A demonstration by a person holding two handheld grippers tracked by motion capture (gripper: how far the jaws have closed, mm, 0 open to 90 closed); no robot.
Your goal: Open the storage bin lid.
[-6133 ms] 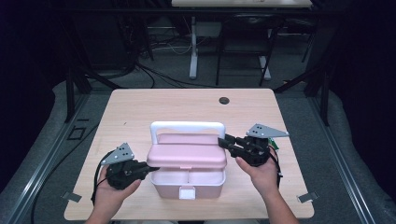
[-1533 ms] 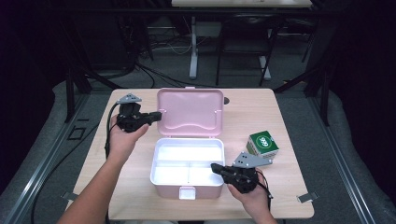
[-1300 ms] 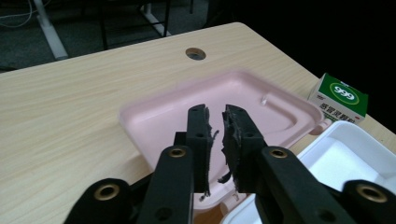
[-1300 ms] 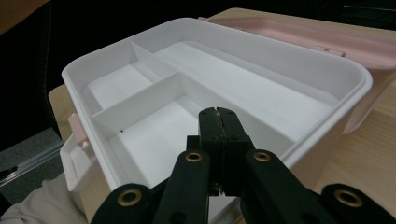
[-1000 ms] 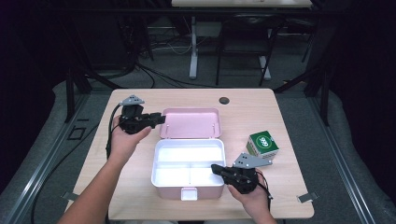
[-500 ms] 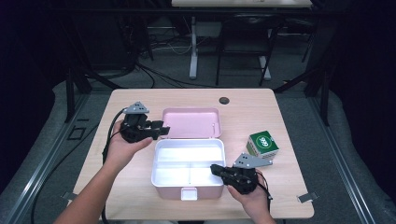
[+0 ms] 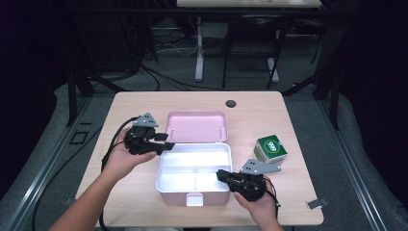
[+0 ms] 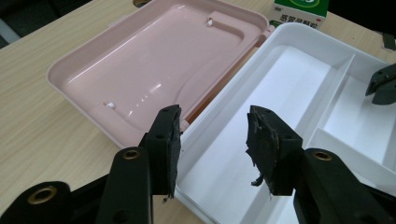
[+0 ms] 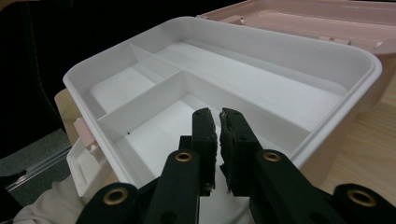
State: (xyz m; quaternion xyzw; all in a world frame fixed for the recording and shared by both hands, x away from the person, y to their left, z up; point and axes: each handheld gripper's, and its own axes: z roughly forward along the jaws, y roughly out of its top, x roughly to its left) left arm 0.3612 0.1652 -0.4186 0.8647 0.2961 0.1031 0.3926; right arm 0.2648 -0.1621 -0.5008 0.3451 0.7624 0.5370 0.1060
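Box open on the counter (image 7: 120,110), lid laid back flat.
Your left hand-held gripper (image 8: 212,135), jaws just spreading with nothing between, is hovering beside the pink lid (image 8: 154,60); your right hand-held gripper (image 9: 218,128), jaws nearly pressed together, is hanging over the white box (image 9: 261,46).

The green-and-white carton (image 7: 271,148) bears a white logo and Chinese characters, too small to read.

Glossy pink plastic lid (image 8: 154,60), smooth matt white plastic box (image 7: 192,168), pale wood-grain tabletop (image 7: 269,103), worn rough tong pads (image 8: 261,140).
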